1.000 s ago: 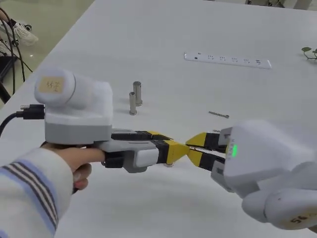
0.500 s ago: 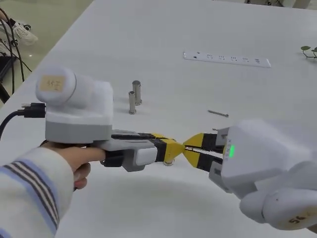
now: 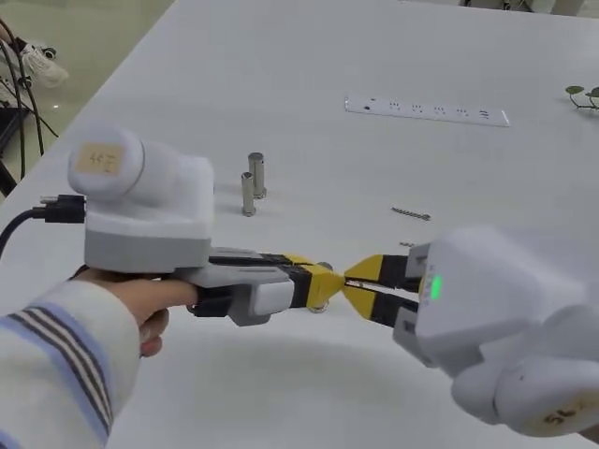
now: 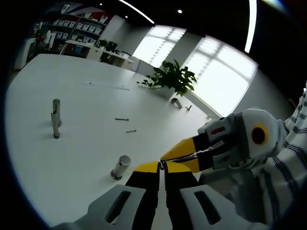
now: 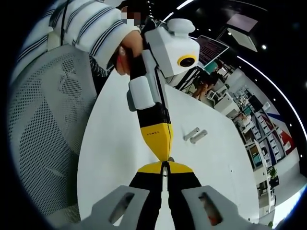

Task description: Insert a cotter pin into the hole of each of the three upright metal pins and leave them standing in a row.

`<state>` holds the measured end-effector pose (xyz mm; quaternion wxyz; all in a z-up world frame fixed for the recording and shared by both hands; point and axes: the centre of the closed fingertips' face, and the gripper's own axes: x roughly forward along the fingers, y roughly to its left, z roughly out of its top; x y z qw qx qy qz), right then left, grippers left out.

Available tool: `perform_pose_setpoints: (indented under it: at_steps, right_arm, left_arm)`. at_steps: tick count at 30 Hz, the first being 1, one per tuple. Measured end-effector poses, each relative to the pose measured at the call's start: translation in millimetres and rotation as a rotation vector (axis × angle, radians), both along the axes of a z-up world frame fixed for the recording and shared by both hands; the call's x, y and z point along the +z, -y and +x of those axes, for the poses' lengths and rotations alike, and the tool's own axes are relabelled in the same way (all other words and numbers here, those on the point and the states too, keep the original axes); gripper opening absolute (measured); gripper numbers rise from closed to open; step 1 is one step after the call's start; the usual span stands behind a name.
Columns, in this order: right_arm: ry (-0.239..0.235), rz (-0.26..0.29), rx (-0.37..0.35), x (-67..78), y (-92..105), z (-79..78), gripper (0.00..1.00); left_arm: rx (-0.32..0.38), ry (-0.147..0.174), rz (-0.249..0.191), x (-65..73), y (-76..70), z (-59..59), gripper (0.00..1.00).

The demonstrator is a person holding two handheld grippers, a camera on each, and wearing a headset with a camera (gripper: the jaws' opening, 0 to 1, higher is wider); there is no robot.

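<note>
Cotter pin [image 5: 166, 167]: judged light, stiff and slick, easily dropped, best nipped near its head with the legs left free. Found mid-frame in the head view, where left gripper [image 3: 335, 281] and right gripper [image 3: 354, 282] met tip to tip; right jaws clamped on it, left jaws pressed together, unable to tell whether also on it. Noted third metal pin [image 4: 121, 167] just beside the left jaws, two upright metal pins [image 3: 251, 185] toward upper left, spare cotter pins [image 3: 412, 214] right of centre.
</note>
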<state>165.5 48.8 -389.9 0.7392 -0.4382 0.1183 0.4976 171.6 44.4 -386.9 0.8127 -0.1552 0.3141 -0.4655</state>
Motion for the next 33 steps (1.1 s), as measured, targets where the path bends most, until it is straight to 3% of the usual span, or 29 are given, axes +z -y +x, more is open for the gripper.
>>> perform_pose_setpoints:
  at_steps: [5, 10, 16, 19, 21, 25, 27, 29, 33]
  right_arm:
    - [-0.007, 0.005, -0.004, -1.8, -0.5, -2.6, 0.0]
    - [-0.007, 0.011, -0.008, -1.6, -0.7, -1.9, 0.0]
    - [-0.035, 0.03, -0.031, -2.6, 0.8, 1.0, 0.0]
    - [-0.053, 0.034, -0.061, -4.3, 3.9, 3.9, 0.13]
    - [-0.063, 0.039, -0.067, -5.6, 6.1, 5.2, 0.14]
    - [-0.137, 0.09, -0.109, -8.5, 11.4, 6.4, 0.14]
    - [-0.194, 0.123, -0.132, -9.8, 13.2, 6.0, 0.14]
    - [-0.241, 0.164, -0.153, -9.1, 14.3, 6.8, 0.14]
    - [-0.309, 0.23, -0.182, -5.9, 16.2, 8.5, 0.13]
  left_arm:
    - [-0.007, -0.012, 0.008, -1.7, -0.8, -2.7, 0.0]
    - [-0.021, 0.06, 0.054, -0.6, -0.6, -3.0, 0.0]
    - [-0.024, 0.081, 0.079, -1.9, -0.2, -1.2, 0.0]
    - [-0.024, 0.09, 0.091, -3.6, -1.1, -0.9, 0.0]
    - [-0.024, 0.095, 0.091, -3.4, -1.4, -0.8, 0.0]
    - [-0.037, 0.117, 0.103, -1.9, -3.4, -1.8, 0.0]
    - [-0.047, 0.124, 0.086, 1.5, -2.9, -3.6, 0.0]
    - [-0.063, 0.17, 0.093, 4.9, -3.6, -3.7, 0.0]
    - [-0.079, 0.192, 0.082, 9.3, -4.2, -6.0, 0.0]
